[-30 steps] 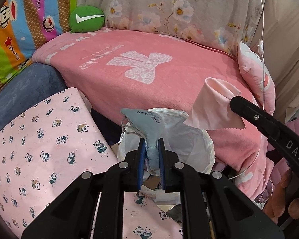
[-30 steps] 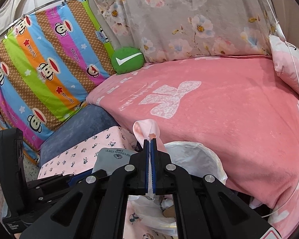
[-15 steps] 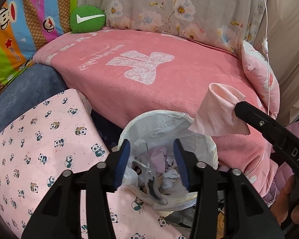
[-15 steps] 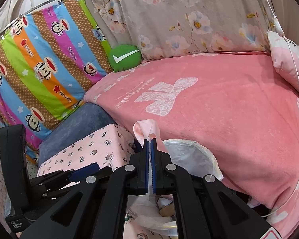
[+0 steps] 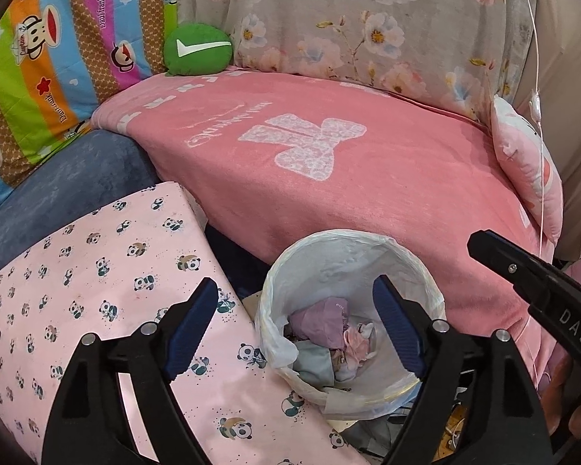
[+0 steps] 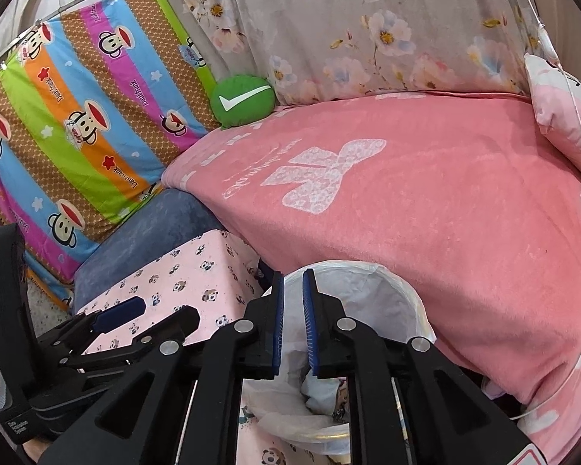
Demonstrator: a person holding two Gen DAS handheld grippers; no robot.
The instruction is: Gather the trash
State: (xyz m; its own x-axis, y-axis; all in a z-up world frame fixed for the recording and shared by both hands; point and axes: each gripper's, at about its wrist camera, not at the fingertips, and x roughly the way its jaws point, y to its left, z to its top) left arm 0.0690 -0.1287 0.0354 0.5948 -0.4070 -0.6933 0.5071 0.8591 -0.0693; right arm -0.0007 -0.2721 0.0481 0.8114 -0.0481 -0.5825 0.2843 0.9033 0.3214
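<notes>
Now both over bin (image 5: 348, 248): left gripper (image 5: 296, 321) spread wide, empty; right gripper (image 6: 293, 310) slightly parted, empty. Trash (image 5: 329, 345) inside liner. Risk: snagging liner, tipping bin.

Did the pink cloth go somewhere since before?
Yes. It left the right claw, now open above the trash bin, and likely dropped inside.

Right claw (image 6: 292, 298) slightly parted, nothing between the pads, poised over the lined trash bin (image 6: 403, 294). Bin sits against the pink blanket's (image 6: 445, 209) near edge; crumpled trash (image 6: 321, 391) inside. Left claw (image 6: 143, 316) low left, spread wide.
</notes>
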